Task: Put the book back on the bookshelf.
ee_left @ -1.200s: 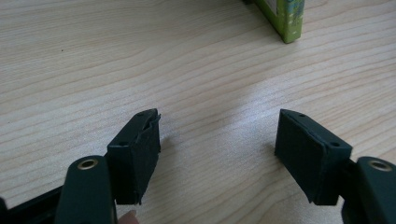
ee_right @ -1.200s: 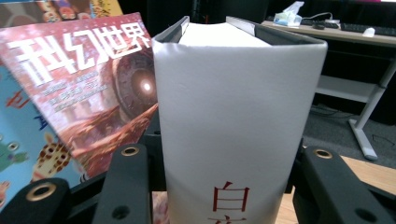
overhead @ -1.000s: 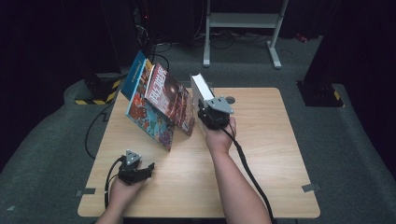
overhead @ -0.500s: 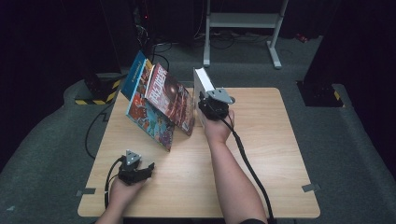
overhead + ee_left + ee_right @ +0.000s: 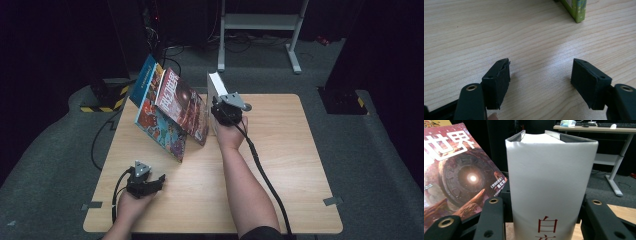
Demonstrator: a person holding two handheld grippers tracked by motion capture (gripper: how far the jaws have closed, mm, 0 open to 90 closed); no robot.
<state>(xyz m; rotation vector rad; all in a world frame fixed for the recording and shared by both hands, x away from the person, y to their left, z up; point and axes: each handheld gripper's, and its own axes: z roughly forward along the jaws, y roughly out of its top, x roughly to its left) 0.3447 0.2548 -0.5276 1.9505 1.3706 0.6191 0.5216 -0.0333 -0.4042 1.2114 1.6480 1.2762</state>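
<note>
The right gripper (image 5: 544,220) has its jaws clamped on the spine of a white book (image 5: 551,185), held upright between them, just beside leaning magazines (image 5: 175,112). The left gripper (image 5: 541,82) rests on the table (image 5: 499,30), jaws spread apart, holding nothing.

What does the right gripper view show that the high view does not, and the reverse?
Right gripper view alone: red characters on the white book's spine and a far desk. High view alone: the left gripper, open on the table, and a blue book. Both: the right gripper shut on the upright white book, beside a leaning red-brown book.
</note>
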